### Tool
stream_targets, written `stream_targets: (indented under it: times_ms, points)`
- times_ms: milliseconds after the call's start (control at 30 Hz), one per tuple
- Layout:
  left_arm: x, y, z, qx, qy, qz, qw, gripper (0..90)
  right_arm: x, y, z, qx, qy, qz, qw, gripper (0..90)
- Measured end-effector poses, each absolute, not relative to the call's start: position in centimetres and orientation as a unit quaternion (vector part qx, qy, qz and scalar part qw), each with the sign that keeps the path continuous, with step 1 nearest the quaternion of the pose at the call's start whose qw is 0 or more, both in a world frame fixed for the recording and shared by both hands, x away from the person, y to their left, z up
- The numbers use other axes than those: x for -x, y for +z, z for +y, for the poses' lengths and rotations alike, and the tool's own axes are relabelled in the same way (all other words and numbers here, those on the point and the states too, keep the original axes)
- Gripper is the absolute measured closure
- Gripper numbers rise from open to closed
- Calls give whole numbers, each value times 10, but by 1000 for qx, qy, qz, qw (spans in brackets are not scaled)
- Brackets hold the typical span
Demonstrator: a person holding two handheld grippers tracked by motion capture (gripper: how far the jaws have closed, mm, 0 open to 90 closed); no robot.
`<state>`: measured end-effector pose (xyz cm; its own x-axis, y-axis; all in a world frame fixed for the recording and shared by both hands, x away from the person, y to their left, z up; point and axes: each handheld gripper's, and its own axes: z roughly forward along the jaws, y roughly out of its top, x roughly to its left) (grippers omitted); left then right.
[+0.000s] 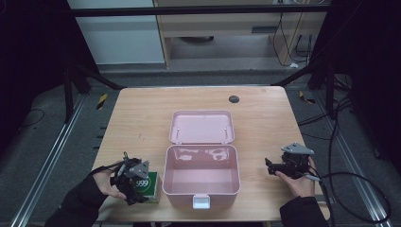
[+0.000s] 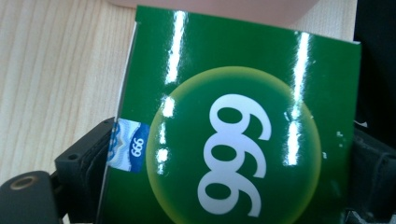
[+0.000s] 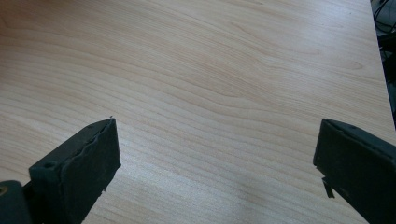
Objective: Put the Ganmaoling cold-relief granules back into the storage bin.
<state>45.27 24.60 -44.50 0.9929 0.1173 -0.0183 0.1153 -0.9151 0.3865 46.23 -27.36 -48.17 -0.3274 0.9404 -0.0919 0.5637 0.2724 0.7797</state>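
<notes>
I am gripping the green box [image 2: 233, 121] with my left gripper [image 1: 134, 182]; its jaws are pressing against the box's two sides, and the white "999" print is facing the camera. The box is sitting on the table [image 1: 142, 118], and just beyond it lies the open pink case [image 1: 201, 189]. My right gripper [image 3: 217, 163] is hovering over bare wood with its jaws spread wide, grasping nothing.

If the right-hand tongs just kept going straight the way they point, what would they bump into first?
Probably the pink box. In the high view the right tongs point left toward its side wall, with bare table between; their own view shows open wood ahead, so depth is uncertain.
</notes>
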Motion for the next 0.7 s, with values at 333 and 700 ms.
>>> stream_targets:
  times_ms: [333,700]
  points:
    - [-453,-442,249,-978,3,66,197,129,-463,-483,-273,-503,329,749,278,17]
    - [-454,-415,260,-973,11,88,215,136,-464,-483,-273,-502,329,751,275,18]
